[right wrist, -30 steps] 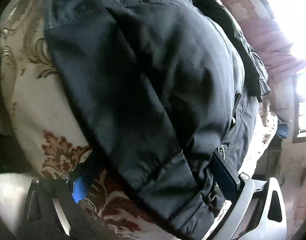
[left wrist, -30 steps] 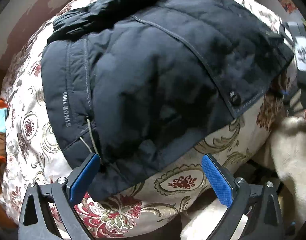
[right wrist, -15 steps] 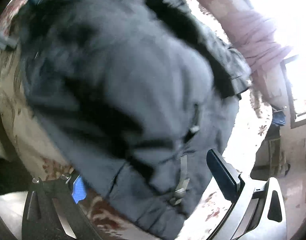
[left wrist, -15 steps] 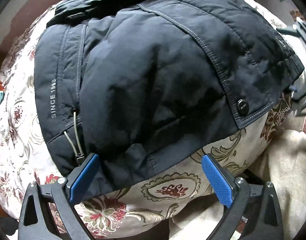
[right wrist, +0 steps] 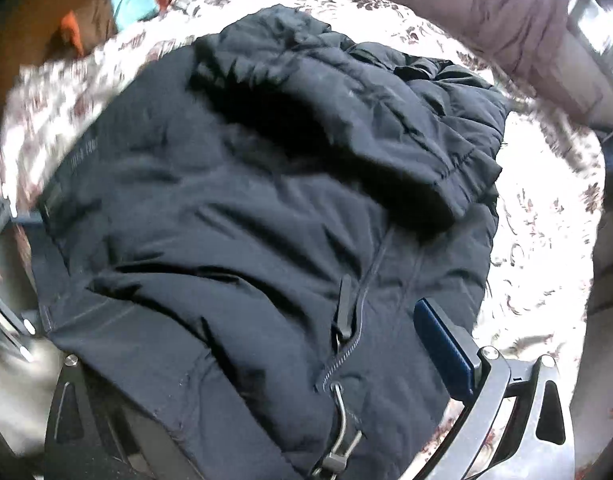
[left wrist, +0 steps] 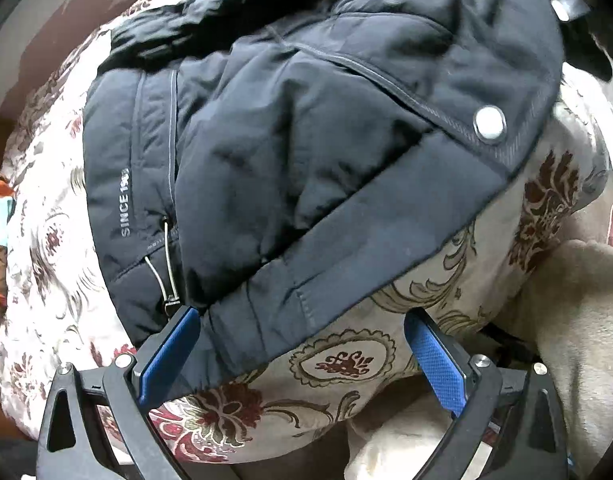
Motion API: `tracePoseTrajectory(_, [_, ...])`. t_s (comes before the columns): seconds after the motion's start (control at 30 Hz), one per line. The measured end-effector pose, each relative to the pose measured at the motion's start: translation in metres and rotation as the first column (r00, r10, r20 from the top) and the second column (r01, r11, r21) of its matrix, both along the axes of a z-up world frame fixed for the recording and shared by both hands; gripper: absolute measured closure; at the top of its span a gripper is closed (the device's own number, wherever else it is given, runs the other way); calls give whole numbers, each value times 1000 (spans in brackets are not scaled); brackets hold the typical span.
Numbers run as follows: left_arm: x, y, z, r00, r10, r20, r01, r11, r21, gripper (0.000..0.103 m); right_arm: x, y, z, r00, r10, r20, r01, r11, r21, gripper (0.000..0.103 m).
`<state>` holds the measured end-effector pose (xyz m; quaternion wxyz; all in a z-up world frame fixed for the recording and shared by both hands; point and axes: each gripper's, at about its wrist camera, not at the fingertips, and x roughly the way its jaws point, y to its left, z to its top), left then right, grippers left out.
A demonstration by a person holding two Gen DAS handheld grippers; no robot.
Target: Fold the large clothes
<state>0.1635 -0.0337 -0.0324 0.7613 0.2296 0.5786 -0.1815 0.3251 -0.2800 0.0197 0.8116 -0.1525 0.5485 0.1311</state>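
Note:
A dark navy padded jacket (left wrist: pixel 306 152) lies folded on a floral bedspread (left wrist: pixel 346 364), with "SINCE 19.." printed on one edge and a silver snap (left wrist: pixel 489 123) on its flap. My left gripper (left wrist: pixel 302 356) is open at the jacket's near hem; its left blue finger (left wrist: pixel 168 354) touches the hem beside a drawcord, its right finger (left wrist: pixel 436 360) is over bare bedspread. In the right wrist view the jacket (right wrist: pixel 246 240) fills the frame. My right gripper (right wrist: pixel 266 392) is open with the hem and zipper lying between its fingers; its left finger is hidden under cloth.
A cream fleecy blanket (left wrist: pixel 578 320) lies at the right of the bed. Orange and teal cloth (right wrist: pixel 126 0) sits past the bed's far corner. A pinkish wall and curtain (right wrist: pixel 526 32) stand behind the bed, with a bright window at upper right.
My right gripper has pulled back and swung, so it now sees the whole jacket from farther off. My left gripper has shifted slightly; the jacket's flap corner now shows its silver snap.

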Motion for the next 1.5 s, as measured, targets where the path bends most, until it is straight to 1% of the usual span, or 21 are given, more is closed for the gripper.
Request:
tracePoseTrajectory(0.13, [5,-2,9,1000,9,21,-9,1000,22,1,30,2,13,1000,7,2,-7,999,54,2])
tracePoseTrajectory(0.2, [9,-3,10,999,15,43,-18,996,87,1,44,3,18,1000,13,17,-14,998,66,2])
tracePoseTrajectory(0.3, [18,-6,11,996,5,93,-20,987,160,1,61,1,25,999,4,47,-8,996,85,2])
tracePoseTrajectory(0.33, [24,-4,13,995,20,101,-36,987,159,1,66,-1,29,998,-5,56,0,996,92,2])
tracePoseTrajectory(0.43, [43,7,23,988,95,119,-110,987,122,1,75,-7,33,997,-36,72,28,994,108,2])
tracePoseTrajectory(0.53, [66,18,30,977,144,157,-166,976,141,1,82,-13,35,995,-68,71,58,990,130,2])
tracePoseTrajectory(0.63, [85,24,35,969,178,172,-203,969,140,2,87,-17,36,993,-88,84,77,988,131,2])
tracePoseTrajectory(0.83, [113,29,63,953,184,240,-222,965,140,2,89,-29,39,985,-144,93,130,981,143,2])
tracePoseTrajectory(0.97, [129,30,77,957,169,235,-205,969,136,2,81,-38,37,985,-156,72,142,976,165,2])
tracePoseTrajectory(1.0, [130,29,79,961,158,229,-192,972,135,4,79,-38,36,986,-148,73,135,977,166,7])
tracePoseTrajectory(1.03, [132,28,82,966,137,218,-170,976,137,8,76,-37,36,989,-130,70,118,980,162,18])
tracePoseTrajectory(1.07, [134,27,84,971,115,208,-145,980,136,9,74,-35,36,991,-115,66,104,982,155,23])
tracePoseTrajectory(1.13, [136,25,86,979,75,189,-103,985,142,16,69,-29,35,995,-76,61,68,988,136,44])
tracePoseTrajectory(1.17, [137,23,87,983,53,176,-79,987,142,19,67,-26,36,997,-64,52,56,989,140,49])
tracePoseTrajectory(1.23, [139,20,90,989,22,149,-42,990,135,38,66,-24,34,998,-57,19,53,984,172,69])
tracePoseTrajectory(1.27, [141,18,91,991,8,133,-26,991,130,44,65,-23,33,998,-62,16,58,983,173,71])
tracePoseTrajectory(1.3, [144,16,92,993,-6,114,-8,992,124,56,64,-22,32,998,-65,20,61,984,165,73])
tracePoseTrajectory(1.33, [146,14,93,995,-14,102,1,993,119,65,65,-22,32,997,-67,24,62,984,164,77])
tracePoseTrajectory(1.4, [153,11,96,996,-15,92,6,995,104,73,67,-24,32,996,-81,32,74,983,167,81])
tracePoseTrajectory(1.47, [162,9,101,995,-8,98,0,997,79,79,76,-25,36,993,-94,66,83,984,156,84])
tracePoseTrajectory(1.5, [167,7,103,995,-10,104,3,998,66,84,80,-24,37,992,-98,80,85,985,150,86])
